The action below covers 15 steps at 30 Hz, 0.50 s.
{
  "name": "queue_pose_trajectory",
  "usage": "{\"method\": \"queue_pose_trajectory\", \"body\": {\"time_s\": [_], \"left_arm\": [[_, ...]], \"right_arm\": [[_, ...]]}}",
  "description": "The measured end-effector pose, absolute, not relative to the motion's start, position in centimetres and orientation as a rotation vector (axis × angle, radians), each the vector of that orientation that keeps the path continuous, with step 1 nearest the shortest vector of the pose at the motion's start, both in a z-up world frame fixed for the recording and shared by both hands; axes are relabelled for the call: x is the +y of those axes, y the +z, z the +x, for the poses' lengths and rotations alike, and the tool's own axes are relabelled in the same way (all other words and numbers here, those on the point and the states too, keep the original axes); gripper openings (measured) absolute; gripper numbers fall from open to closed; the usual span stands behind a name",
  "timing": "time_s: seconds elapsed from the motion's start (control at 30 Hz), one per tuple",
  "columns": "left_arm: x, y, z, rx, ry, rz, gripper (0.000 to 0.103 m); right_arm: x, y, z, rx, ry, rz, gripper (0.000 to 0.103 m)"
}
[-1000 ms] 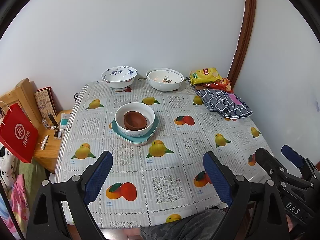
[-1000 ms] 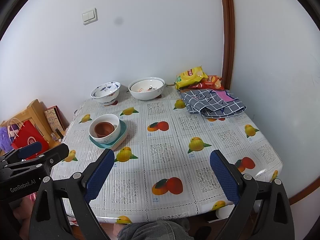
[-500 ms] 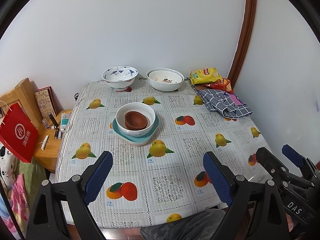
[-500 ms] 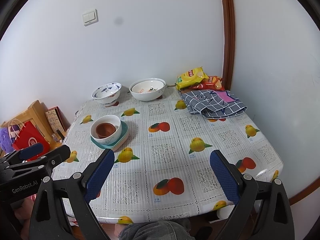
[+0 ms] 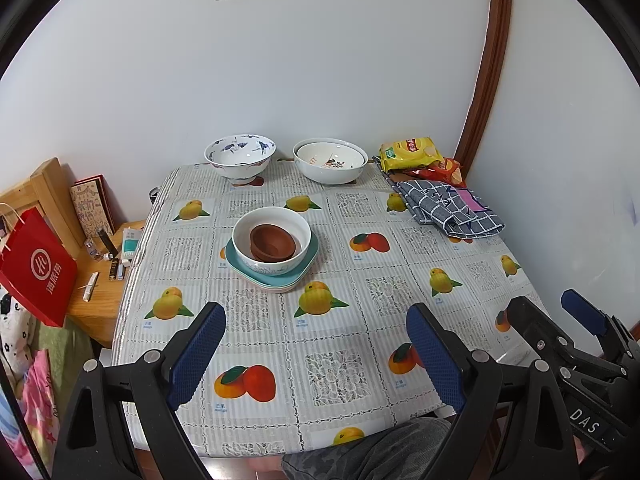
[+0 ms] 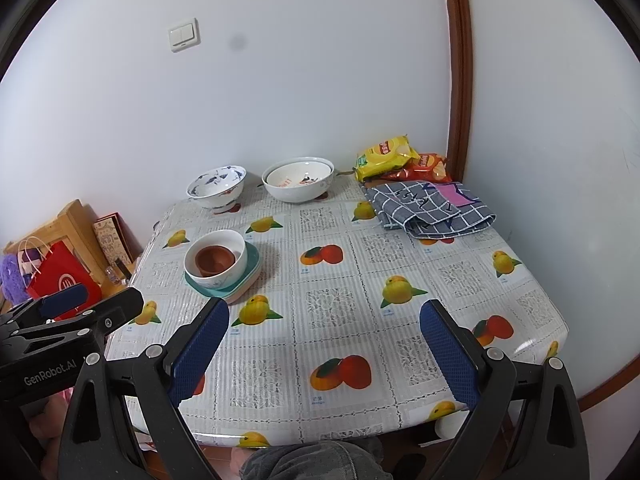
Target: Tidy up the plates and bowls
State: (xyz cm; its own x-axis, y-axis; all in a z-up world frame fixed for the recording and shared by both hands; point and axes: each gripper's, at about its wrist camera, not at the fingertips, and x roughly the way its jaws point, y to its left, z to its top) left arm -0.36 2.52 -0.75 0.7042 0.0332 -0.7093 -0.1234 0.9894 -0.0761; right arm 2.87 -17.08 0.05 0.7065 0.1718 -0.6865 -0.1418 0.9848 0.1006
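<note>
A brown bowl (image 5: pixel 273 242) sits inside a white bowl (image 5: pixel 272 264), stacked on teal and pale plates (image 5: pixel 276 279) at mid-table; the stack also shows in the right wrist view (image 6: pixel 218 270). A blue-patterned bowl (image 5: pixel 240 157) and a wide white bowl (image 5: pixel 330 159) stand at the back edge. My left gripper (image 5: pixel 316 350) is open and empty above the table's near edge. My right gripper (image 6: pixel 325 344) is open and empty, to the right of the left one.
A folded checked cloth (image 5: pixel 448 206) and snack bags (image 5: pixel 412 153) lie at the back right by the wall corner. A wooden side table (image 5: pixel 100 292) with small items and a red paper bag (image 5: pixel 36 268) stand left of the table (image 5: pixel 340 336).
Both grippers have drifted very slightly; the view barely shifts. The bowls and plates have not moved.
</note>
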Motion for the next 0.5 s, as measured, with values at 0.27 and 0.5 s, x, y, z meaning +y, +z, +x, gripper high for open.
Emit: {"method": "queue_pose_trajectory", "body": {"time_s": [0.27,0.5], "left_arm": [[2.49,-0.68,-0.42,0.784,0.089,-0.123,0.092],[2.69,-0.54,-0.38,0.784,0.091,-0.123,0.092]], "right_arm": [[-17.03,0.07,2.83,0.766,0.175,0.044,0.095],[-17.15,0.14,2.64,0.762,0.173,0.046,0.095]]}}
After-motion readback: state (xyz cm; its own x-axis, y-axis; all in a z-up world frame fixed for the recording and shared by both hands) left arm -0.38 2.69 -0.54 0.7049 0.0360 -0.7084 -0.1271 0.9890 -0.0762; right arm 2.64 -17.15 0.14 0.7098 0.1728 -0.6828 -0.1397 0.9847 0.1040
